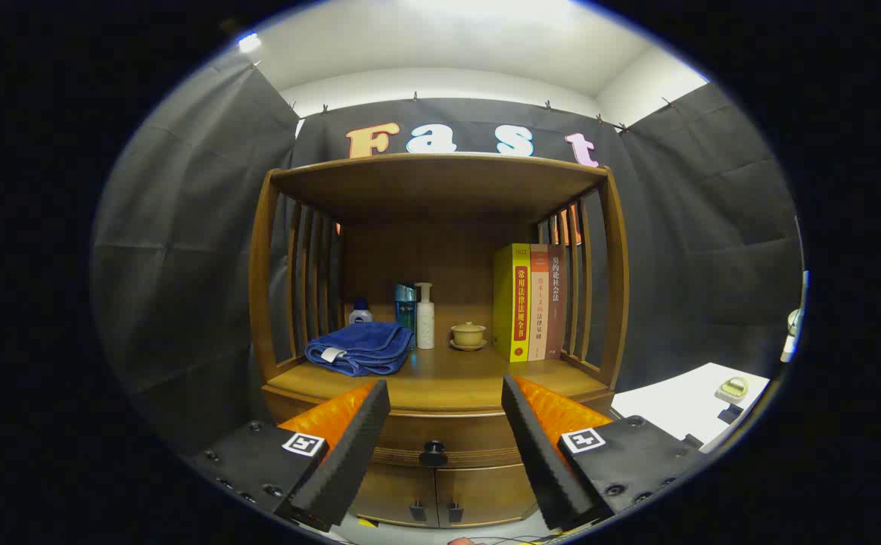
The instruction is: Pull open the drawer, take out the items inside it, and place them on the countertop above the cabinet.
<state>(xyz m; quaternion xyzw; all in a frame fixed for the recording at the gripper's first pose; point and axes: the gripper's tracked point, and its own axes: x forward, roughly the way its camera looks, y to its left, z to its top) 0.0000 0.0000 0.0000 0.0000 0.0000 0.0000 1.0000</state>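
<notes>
A wooden cabinet stands ahead of me, and its drawer (pixel 440 439) is closed, with a round dark knob (pixel 434 453) at the centre of its front. The knob lies beyond my fingertips, in line with the gap between them. My gripper (pixel 446 395) is open, its black foam pads (pixel 350 446) spread wide with nothing between them. Above the drawer is the wooden countertop (pixel 448 378). What the drawer holds is hidden.
On the countertop lie a folded blue towel (pixel 361 348), a small jar (pixel 360 312), a blue bottle (pixel 406 304), a white pump bottle (pixel 425 316), a lidded yellow cup (pixel 468 334) and three upright books (pixel 531 301). Two small doors (pixel 440 496) sit under the drawer. A white table (pixel 686 405) stands to the right.
</notes>
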